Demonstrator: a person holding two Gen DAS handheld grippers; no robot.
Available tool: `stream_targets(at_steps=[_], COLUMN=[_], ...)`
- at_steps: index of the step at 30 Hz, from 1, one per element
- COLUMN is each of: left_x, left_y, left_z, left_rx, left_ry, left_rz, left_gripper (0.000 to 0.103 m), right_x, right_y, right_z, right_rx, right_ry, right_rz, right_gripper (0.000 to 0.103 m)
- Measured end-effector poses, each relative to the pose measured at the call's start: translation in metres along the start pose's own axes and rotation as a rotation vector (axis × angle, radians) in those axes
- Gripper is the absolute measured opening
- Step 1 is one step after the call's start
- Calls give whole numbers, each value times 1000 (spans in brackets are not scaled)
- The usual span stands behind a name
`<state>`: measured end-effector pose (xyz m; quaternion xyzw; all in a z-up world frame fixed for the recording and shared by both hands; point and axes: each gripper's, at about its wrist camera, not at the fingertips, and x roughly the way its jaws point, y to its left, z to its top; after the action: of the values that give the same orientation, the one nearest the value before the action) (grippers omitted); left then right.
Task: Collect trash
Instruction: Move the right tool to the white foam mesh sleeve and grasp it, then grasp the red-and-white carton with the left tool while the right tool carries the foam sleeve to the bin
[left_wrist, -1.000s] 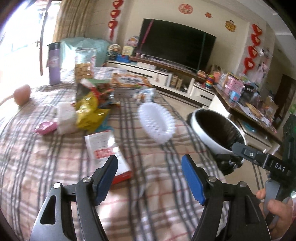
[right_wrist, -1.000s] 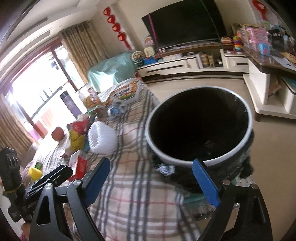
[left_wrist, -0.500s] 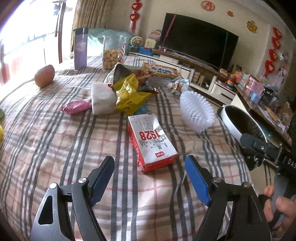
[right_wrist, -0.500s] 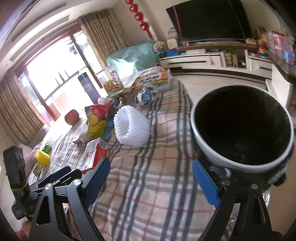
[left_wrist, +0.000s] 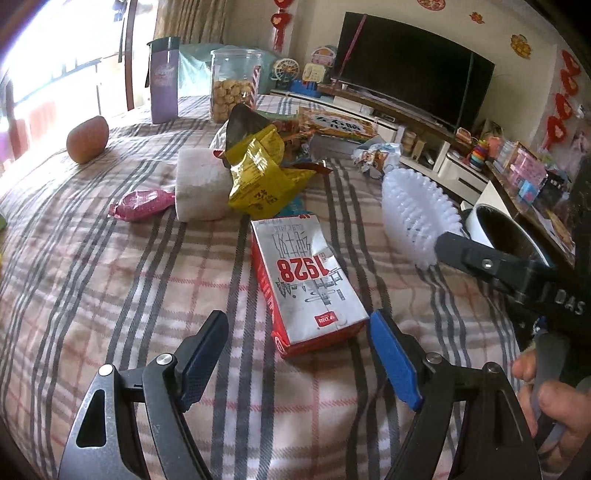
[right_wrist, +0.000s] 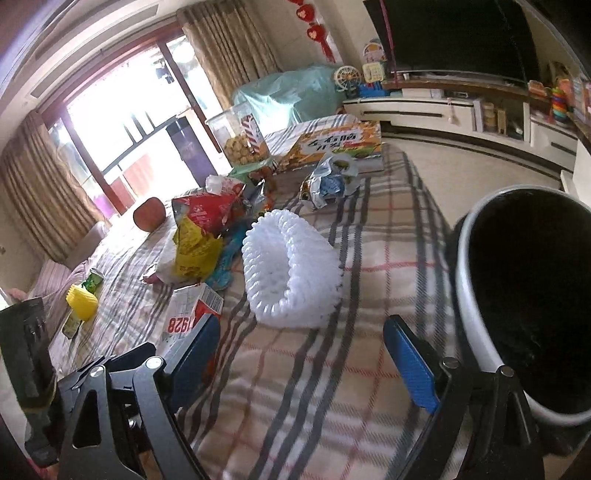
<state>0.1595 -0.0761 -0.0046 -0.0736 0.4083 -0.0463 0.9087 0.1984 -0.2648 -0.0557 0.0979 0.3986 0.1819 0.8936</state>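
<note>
A flattened red and silver carton marked 1928 lies on the plaid cloth, just beyond my open, empty left gripper; it also shows in the right wrist view. A white foam fruit net lies ahead of my open, empty right gripper. Yellow and red snack bags are heaped behind the carton. A white trash bin with a black liner stands off the table's right edge.
A white tissue roll, a pink wrapper, an apple, a cookie jar, a purple bottle and an orange box sit further back. A yellow net lies at the far left.
My left gripper has moved closer to the 1928 carton, which now lies right before its fingers. My right gripper has swung left from the bin toward the foam net.
</note>
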Motion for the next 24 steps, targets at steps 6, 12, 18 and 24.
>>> stream_targets(at_steps=[6,12,18,24], left_x=[10,15,17,31], left_y=[6,17,16,7], left_z=[7,13,14,19], left_rx=[31,20,-11,6], left_ry=[-14,-13,-14,-15], left_rz=[-8,-47,-50,19], left_gripper=[69,56,71,56], right_x=[26,27,18,-1], right_y=[0,4,1,-5], right_z=[10,9,3,-4], right_rx=[-6,-24,13,42], right_ry=[25,18,7,-10], right_rz=[11,24,31,34], right_gripper=[66,40,34,33])
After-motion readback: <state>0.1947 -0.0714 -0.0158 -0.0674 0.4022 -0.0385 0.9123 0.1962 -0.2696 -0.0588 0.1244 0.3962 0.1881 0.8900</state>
